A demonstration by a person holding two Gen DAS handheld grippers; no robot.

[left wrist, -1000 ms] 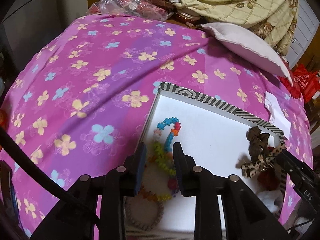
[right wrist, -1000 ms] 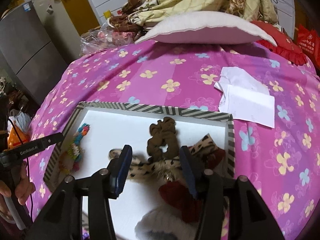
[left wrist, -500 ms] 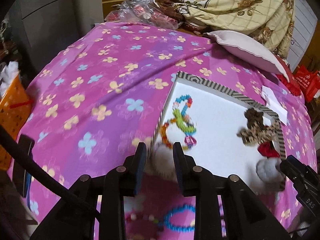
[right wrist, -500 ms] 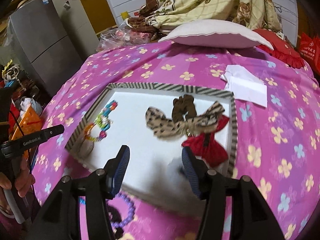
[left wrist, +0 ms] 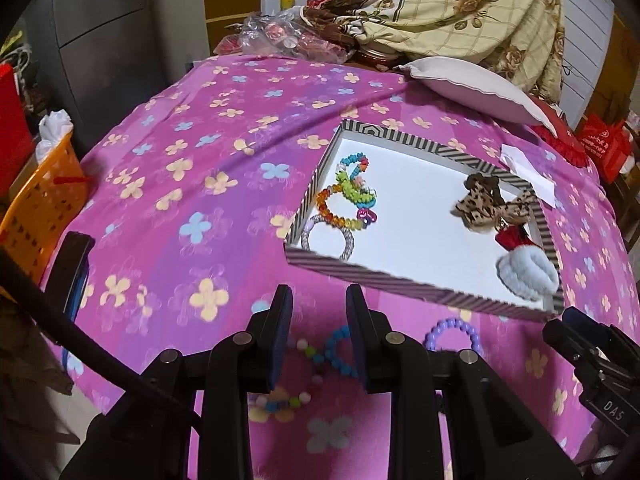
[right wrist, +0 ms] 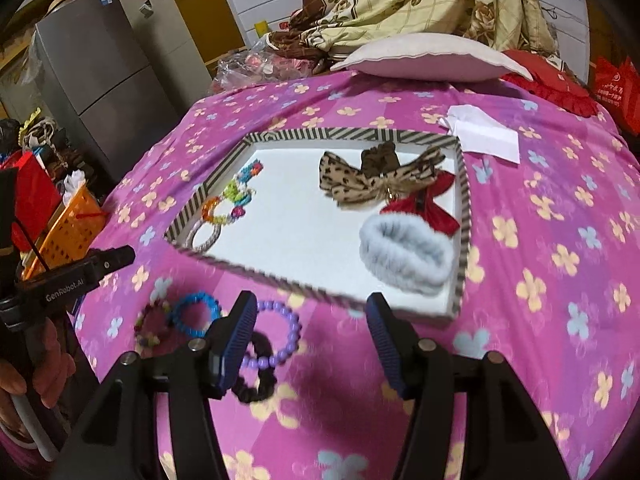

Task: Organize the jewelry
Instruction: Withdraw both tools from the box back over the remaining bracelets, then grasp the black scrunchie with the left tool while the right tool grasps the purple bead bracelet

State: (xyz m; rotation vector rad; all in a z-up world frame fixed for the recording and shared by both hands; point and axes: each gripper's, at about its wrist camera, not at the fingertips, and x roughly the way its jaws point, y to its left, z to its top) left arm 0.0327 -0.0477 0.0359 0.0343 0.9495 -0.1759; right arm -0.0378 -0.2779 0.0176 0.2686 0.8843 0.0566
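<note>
L gripper (left wrist: 319,300) hangs over bare pink floral bedspread (left wrist: 168,184) just short of the striped tray (left wrist: 400,280) near edge; fingers (left wrist: 280,320) a little apart, nothing between. R gripper (right wrist: 310,308) fingers spread wide, nothing held, tips at the tray's near rim.

In tray: colourful bead bracelets (left wrist: 348,196) and a grey coil hair tie (left wrist: 328,236) along L wall; leopard bow (right wrist: 376,180), red bow (right wrist: 424,208), fluffy blue-white scrunchie (right wrist: 404,256) at R side. White middle is open.

Loose on bedspread near tray's front edge: blue bracelet (right wrist: 196,312), pastel bead bracelet (right wrist: 150,328), purple bead bracelet (right wrist: 280,332), black scrunchie (right wrist: 256,380). Orange basket (left wrist: 36,208) off the bed's L edge.

Vs 1 s ago: both grippers have backed out from over the tray interior; loose pieces now in view.
</note>
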